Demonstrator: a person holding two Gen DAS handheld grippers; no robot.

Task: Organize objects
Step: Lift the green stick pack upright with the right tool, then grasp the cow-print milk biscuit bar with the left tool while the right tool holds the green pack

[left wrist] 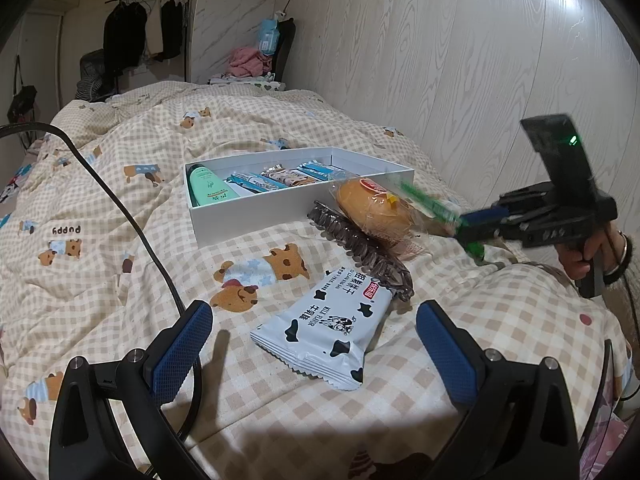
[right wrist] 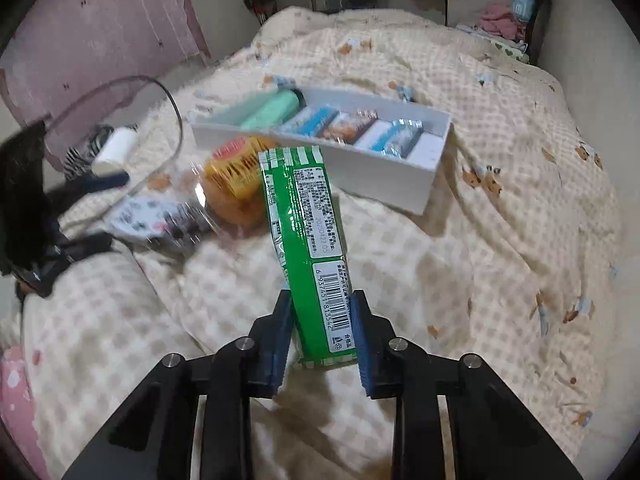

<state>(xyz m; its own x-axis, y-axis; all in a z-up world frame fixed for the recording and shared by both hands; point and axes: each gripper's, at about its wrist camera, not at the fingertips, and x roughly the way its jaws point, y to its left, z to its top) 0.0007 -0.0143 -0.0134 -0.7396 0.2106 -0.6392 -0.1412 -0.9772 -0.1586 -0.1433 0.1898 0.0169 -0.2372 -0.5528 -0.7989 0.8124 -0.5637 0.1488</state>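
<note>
Our right gripper (right wrist: pixel 320 336) tilts steeply down, blue ribbed pads (right wrist: pixel 362 344) clamped on the barcode end of a glossy green rectangular snack pack (right wrist: pixel 306 236), lifted off the checked bear-print quilt (right wrist: pixel 480 240) just short of the white cardboard box (right wrist: pixel 400 184). The box holds a mint-green tube (left wrist: pixel 206 188) and several blue and brown wrapped bars (left wrist: pixel 280 178). Our left gripper (left wrist: pixel 314 340) angles down with its jaws spread wide and holding nothing, over a white cow-print milk biscuit packet (left wrist: pixel 324 328). Beside that packet lie a dark brown toothed hair claw (left wrist: pixel 360 252) and a round orange cake in clear crinkly plastic (left wrist: pixel 372 208).
</note>
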